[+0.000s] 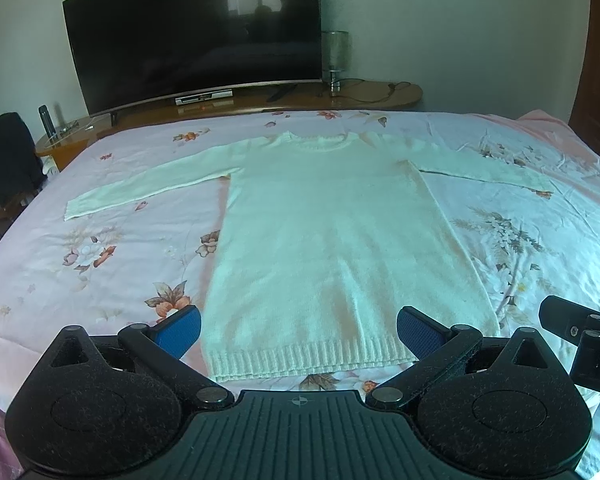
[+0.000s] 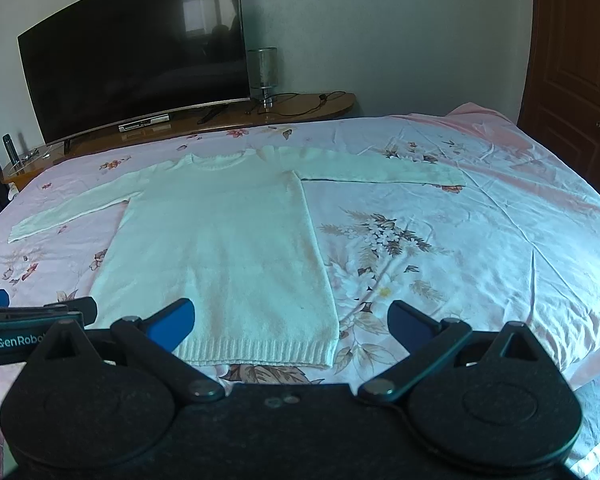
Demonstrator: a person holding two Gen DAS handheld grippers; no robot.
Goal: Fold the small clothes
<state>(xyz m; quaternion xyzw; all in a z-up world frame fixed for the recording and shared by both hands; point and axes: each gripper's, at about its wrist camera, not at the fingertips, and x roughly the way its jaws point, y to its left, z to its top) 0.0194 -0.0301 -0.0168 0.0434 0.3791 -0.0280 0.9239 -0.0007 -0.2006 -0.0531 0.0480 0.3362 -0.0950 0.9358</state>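
A white knit sweater (image 1: 332, 248) lies flat on the bed, hem towards me, both sleeves spread out to the sides. It also shows in the right wrist view (image 2: 220, 248). My left gripper (image 1: 298, 332) is open and empty, just above the ribbed hem (image 1: 308, 364). My right gripper (image 2: 290, 326) is open and empty, over the hem's right corner (image 2: 320, 356). The right gripper's body also shows at the right edge of the left wrist view (image 1: 580, 340), and the left gripper at the left edge of the right wrist view (image 2: 28, 328).
The bed has a pink floral sheet (image 1: 100, 264), seen also in the right wrist view (image 2: 460, 248). Beyond it stands a wooden TV bench (image 1: 340, 98) with a large dark TV (image 1: 192, 36) and a lamp (image 1: 334, 60). A brown door (image 2: 572, 60) is at the right.
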